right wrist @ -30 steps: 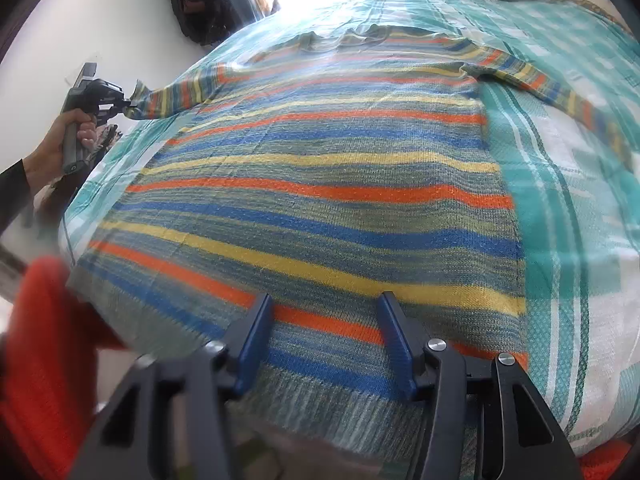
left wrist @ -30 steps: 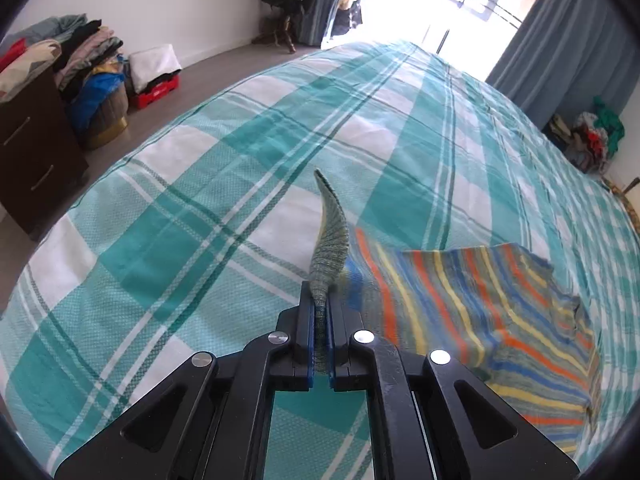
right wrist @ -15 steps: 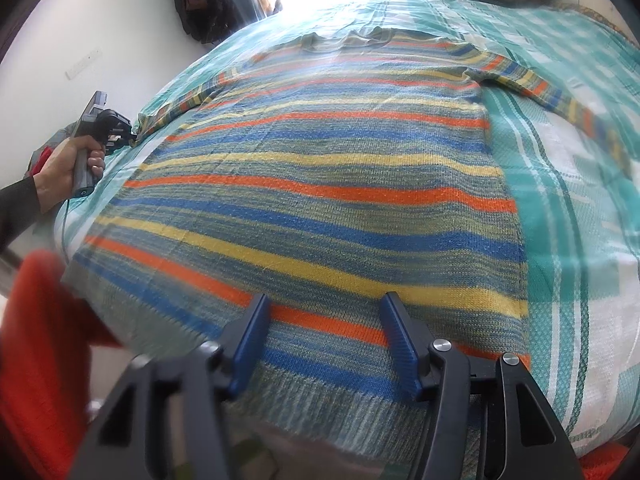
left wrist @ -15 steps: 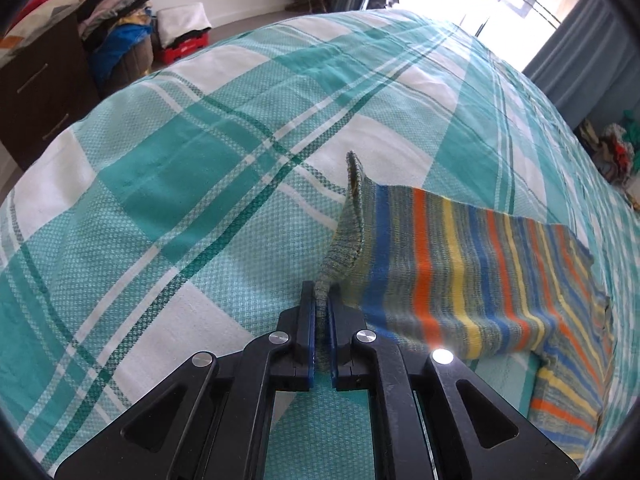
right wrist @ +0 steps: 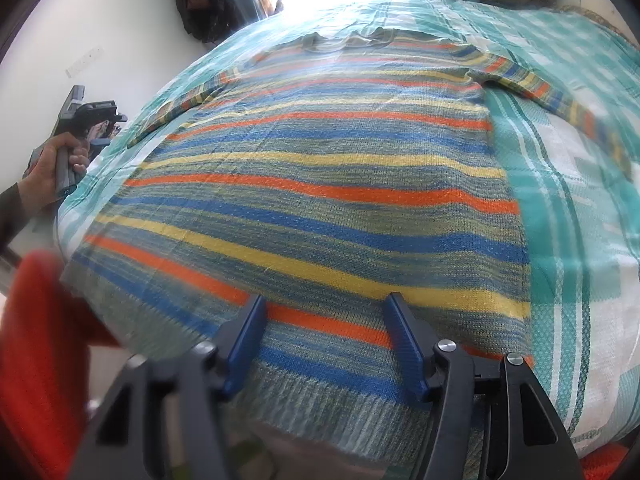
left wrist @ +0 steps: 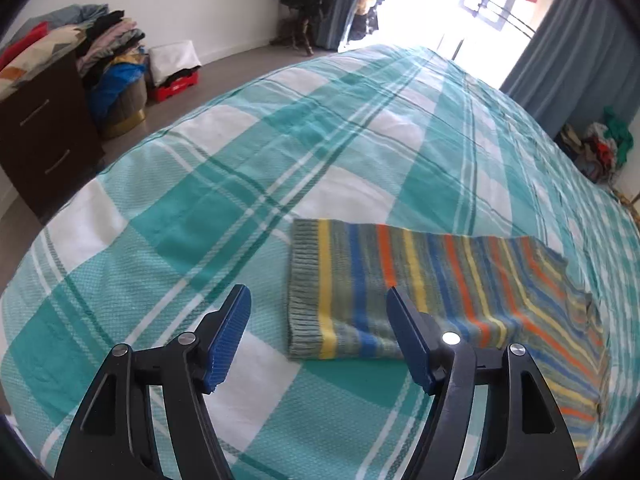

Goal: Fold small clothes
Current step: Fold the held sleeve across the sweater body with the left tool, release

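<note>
A knitted sweater (right wrist: pixel 320 184) with blue, orange and yellow stripes lies spread flat on the teal checked bedspread (left wrist: pixel 280 160). Its left sleeve (left wrist: pixel 400 280) rests flat on the cover, cuff toward me. My left gripper (left wrist: pixel 318 294) hovers just above that cuff, jaws opening, the pads touching nothing. In the right wrist view a hand (right wrist: pixel 52 164) holds the left gripper (right wrist: pixel 86 114) at the bed's left side. My right gripper (right wrist: pixel 327 299) stands open over the sweater's hem, jaws still opening a little, with knit below them but not pinched.
A dark dresser (left wrist: pixel 44 132) with piled clothes (left wrist: pixel 108 40) and a red crate (left wrist: pixel 176 84) stand left of the bed. Blue curtains (left wrist: pixel 572 40) and a clothes heap (left wrist: pixel 604 144) are at the right. Something red and blurred (right wrist: pixel 36 360) sits near the hem's left corner.
My left gripper went from shut on the sleeve cuff to open; the sleeve dropped flat onto the bedspread. The right gripper stayed over the hem.
</note>
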Available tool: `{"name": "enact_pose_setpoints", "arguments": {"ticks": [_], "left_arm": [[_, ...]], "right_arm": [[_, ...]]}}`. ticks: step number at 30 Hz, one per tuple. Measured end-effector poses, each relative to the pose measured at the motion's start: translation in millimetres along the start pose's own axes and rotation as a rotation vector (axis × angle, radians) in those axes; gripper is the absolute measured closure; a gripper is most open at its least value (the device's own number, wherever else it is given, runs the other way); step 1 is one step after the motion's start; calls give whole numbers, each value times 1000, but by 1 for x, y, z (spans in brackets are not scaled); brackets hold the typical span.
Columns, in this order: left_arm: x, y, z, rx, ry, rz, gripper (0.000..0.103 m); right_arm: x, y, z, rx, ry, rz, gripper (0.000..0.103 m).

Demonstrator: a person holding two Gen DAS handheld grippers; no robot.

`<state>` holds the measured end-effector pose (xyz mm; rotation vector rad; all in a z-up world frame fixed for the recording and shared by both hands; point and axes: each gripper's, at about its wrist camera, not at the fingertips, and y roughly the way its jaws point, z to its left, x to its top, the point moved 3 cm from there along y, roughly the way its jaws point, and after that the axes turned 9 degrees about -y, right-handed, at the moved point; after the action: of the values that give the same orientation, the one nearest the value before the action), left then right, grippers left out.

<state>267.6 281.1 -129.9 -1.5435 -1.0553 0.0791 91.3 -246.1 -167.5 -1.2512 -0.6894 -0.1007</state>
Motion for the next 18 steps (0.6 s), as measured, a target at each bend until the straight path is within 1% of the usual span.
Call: {"name": "enact_pose_setpoints", "arguments": {"ticks": [1,2,4,5,6,7,8,12,13,14,16,18], "left_arm": [[-5,9,-8,9,28,28,31],[-9,20,-11,41,52,55,31],[-20,42,-2,159,79,100,31],[-25,48,8,188,73,99,31],[-27,45,18,163,54,65,31],[-27,41,25,169,45,41,30],[-27,37,31,189,48,34,29],[-30,18,51,222,67,45,25],[-33,12,56,244,73,49,27],[-36,6,61,251,79,52,27],[-47,-9,69,212,79,60,27],[-61,-26,69,153,74,65,27]], "right_arm": [[0,0,1,-4,-2,-1,41],[0,0,1,-7,-4,-1,41],[0,0,1,-9,-5,-3,41],[-1,0,1,-8,-4,-4,41],[-1,0,1,-7,-4,-5,41],[-1,0,1,-6,-4,-6,41],[-1,0,1,-5,-5,-6,41],[-1,0,1,-2,-7,-5,40],[-1,0,0,0,-7,-5,39],[-1,0,1,1,-8,-5,39],[-1,0,2,-3,-13,-4,38],[-2,-1,3,-9,-18,-5,37]]}}
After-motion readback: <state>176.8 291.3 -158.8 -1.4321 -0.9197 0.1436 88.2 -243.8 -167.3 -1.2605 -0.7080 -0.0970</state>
